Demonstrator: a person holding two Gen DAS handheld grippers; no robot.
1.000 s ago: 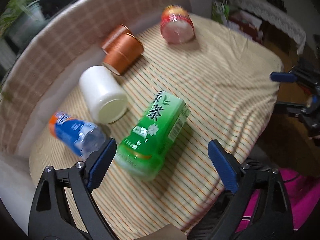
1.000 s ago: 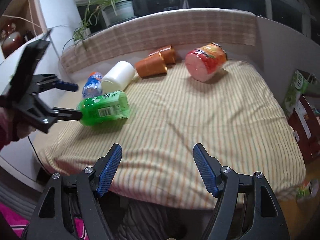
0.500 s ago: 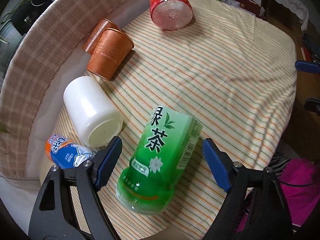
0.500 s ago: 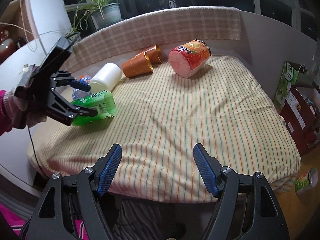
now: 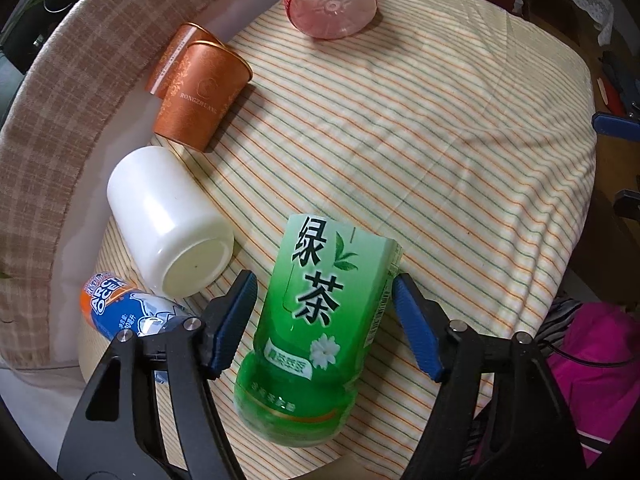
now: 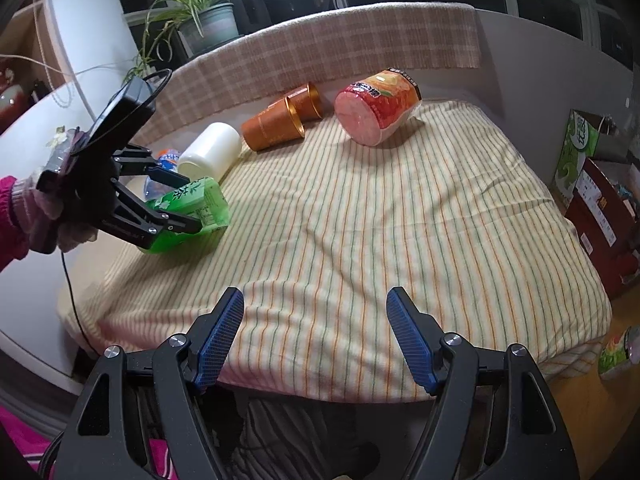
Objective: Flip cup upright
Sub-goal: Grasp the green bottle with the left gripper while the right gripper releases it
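Note:
A green tea bottle (image 5: 316, 328) lies on its side on the striped cloth (image 5: 420, 128). My left gripper (image 5: 324, 328) is open and straddles it, blue pads on either side with small gaps. The bottle (image 6: 188, 212) and the left gripper (image 6: 176, 204) also show in the right wrist view. My right gripper (image 6: 316, 332) is open and empty over the cloth's near edge. Two orange paper cups (image 5: 200, 88), a white jar (image 5: 168, 220), a blue bottle (image 5: 120, 312) and a red-labelled bottle (image 5: 332, 0) lie on their sides.
A plaid padded rim (image 6: 320, 44) runs behind the cloth (image 6: 380, 208). A potted plant (image 6: 200, 20) stands beyond it. Boxes (image 6: 592, 184) sit on the floor at the right.
My left gripper has moved forward and down over the green bottle, and its pads now flank the bottle's body. The right gripper has stayed open by the cloth's near edge.

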